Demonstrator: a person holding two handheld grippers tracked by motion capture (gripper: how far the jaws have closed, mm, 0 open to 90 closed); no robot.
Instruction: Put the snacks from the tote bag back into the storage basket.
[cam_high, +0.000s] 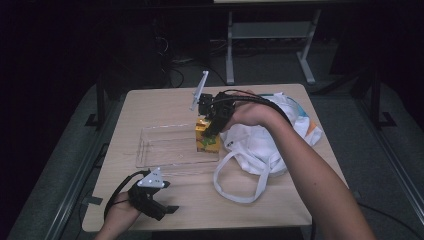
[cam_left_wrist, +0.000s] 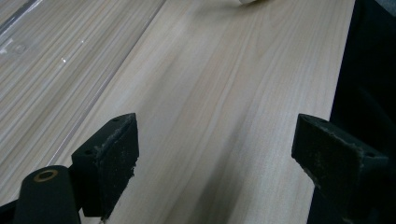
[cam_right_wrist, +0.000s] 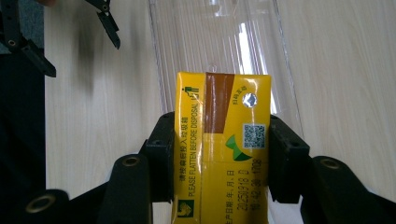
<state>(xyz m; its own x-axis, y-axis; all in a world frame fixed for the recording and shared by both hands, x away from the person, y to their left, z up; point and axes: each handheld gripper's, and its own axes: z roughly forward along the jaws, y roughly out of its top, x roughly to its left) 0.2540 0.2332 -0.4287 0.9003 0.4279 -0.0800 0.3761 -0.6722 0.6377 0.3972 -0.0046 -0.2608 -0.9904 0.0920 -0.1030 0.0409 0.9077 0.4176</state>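
A: What is seen from the high view?

B: The right tool (cam_high: 212, 131) is held over a clear plastic tray (cam_high: 150, 150) on the desk (cam_high: 150, 107), with a yellow carton (cam_high: 206, 140) at the tray's right end. A white bag (cam_high: 260, 145) is lying just beside the tray, its handle looped toward the near edge. The left tool (cam_high: 167, 210) is seen low near the front edge, well apart from the tray.

A: What is added by the right gripper view?

B: The carton (cam_right_wrist: 222, 149) is shown clamped between the jaws, above the tray (cam_right_wrist: 219, 37). Printing and a foil-covered straw hole are visible on it. The left tool (cam_right_wrist: 79, 44) is seen farther off.

A: And the left gripper view?

B: The left tool (cam_left_wrist: 217, 154) is shown with its jaws spread wide, nothing between them but bare desk (cam_left_wrist: 224, 93). The tray's edge (cam_left_wrist: 56, 56) is caught at the left.
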